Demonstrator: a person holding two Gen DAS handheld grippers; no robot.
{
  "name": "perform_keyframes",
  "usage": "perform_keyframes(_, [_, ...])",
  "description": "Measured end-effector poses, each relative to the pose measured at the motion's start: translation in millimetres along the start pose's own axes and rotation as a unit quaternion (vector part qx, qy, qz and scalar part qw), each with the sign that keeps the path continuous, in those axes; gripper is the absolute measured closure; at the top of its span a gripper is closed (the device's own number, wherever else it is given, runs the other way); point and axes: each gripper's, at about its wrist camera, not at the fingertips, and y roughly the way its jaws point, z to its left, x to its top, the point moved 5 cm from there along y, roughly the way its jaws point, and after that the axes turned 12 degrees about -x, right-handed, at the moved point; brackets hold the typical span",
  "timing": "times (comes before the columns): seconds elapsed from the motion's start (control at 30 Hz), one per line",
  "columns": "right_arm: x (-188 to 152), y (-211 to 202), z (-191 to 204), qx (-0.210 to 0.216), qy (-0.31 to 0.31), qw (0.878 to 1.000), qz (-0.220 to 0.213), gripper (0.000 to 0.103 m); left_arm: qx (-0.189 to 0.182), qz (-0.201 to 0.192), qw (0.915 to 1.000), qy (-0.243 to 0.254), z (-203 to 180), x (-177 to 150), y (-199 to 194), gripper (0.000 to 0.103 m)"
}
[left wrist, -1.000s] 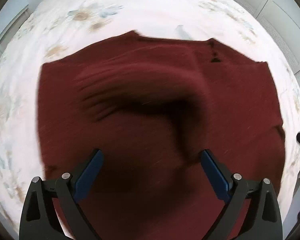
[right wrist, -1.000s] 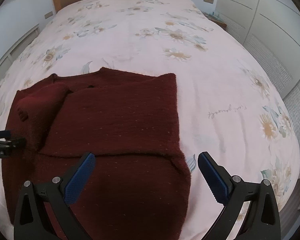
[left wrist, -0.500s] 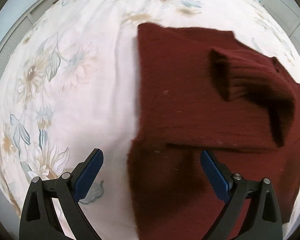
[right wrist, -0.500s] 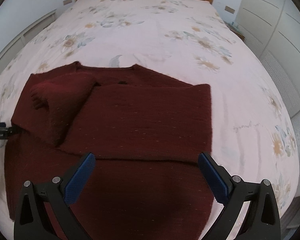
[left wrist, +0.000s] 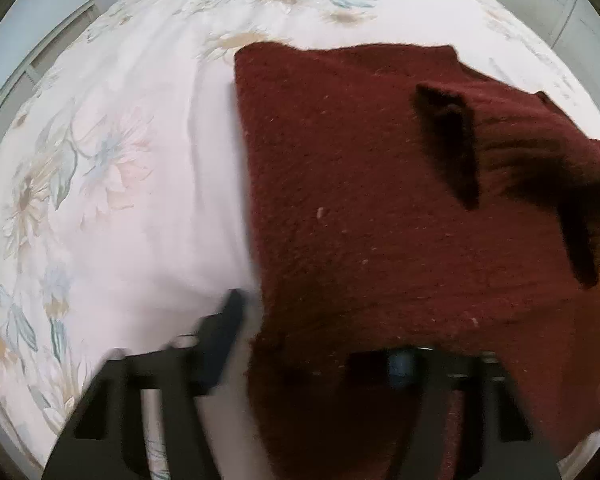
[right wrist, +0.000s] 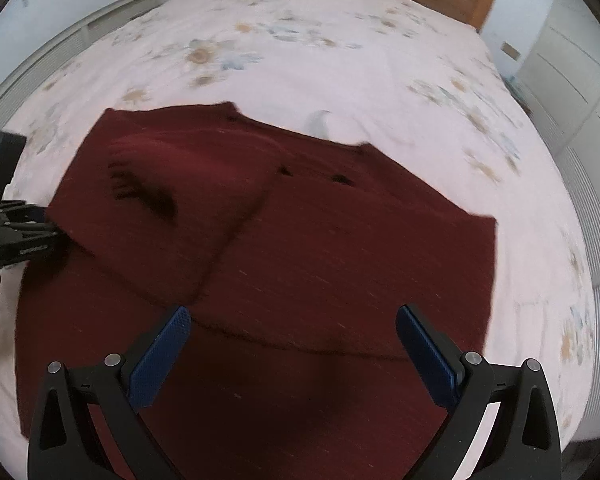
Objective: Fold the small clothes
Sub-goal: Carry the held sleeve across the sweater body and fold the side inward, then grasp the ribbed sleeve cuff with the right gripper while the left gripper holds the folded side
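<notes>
The dark red knitted sweater (right wrist: 300,264) lies flat on the floral white bedspread (right wrist: 340,64). We judge 1 sleeve folded in; the crosswise folds remain. Our left gripper (left wrist: 312,344) straddles its near-left edge, closure unclear through blur. Our right gripper (right wrist: 290,344) hovers above, jaws spread. Nothing blocks us.
</notes>
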Motion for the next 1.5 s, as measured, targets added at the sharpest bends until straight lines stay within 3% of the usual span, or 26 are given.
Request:
perform_keyframes(0.07, [10.9,-1.0,12.8,0.007,-0.010,1.000,-0.006,0.001,-0.002,-0.001,1.0000,0.007,0.3,0.3,-4.5,0.082])
perform_keyframes(0.13, [23.3,-3.5,24.9,0.016,-0.020,1.000,-0.013,0.001,0.002,-0.001,0.9999,0.014,-0.9,2.1,-5.5,0.088])
perform_keyframes(0.37, [73.0,1.9,71.4,0.032,-0.072,0.997,-0.023,0.001,-0.010,0.005,0.9997,0.021,18.8,-10.6,-25.6,0.091])
perform_keyframes(0.67, [89.9,41.2,130.3,0.037,-0.140,0.989,0.005,0.002,-0.002,0.014,0.9995,0.028,14.1,-6.9,-9.9,0.091])
perform_keyframes(0.7, [89.6,42.7,133.2,0.039,-0.144,0.989,0.005,0.009,-0.001,0.015,0.9995,0.028,13.4,-6.3,-9.0,0.091])
perform_keyframes(0.77, [86.7,47.0,135.5,0.035,-0.148,0.988,0.009,0.041,-0.001,0.015,0.9996,0.025,0.9,-7.7,0.2,0.091])
perform_keyframes(0.8, [85.7,48.5,132.9,0.029,-0.147,0.989,0.015,0.072,-0.002,0.014,0.9996,0.023,0.7,-7.5,0.2,0.091])
perform_keyframes(0.9, [84.0,47.0,112.5,0.043,-0.108,0.993,0.021,0.082,-0.003,0.014,0.9996,0.023,0.3,-7.0,0.6,0.091])
perform_keyframes(1.17, [76.7,18.9,20.7,0.072,0.024,0.997,-0.001,0.085,0.004,0.020,0.9993,0.031,5.2,-9.5,-14.5,0.091])
perform_keyframes(1.5, [26.1,55.0,-50.3,0.071,0.109,0.990,0.050,0.085,0.022,0.022,0.9988,0.038,-14.9,-9.7,-6.0,0.091])
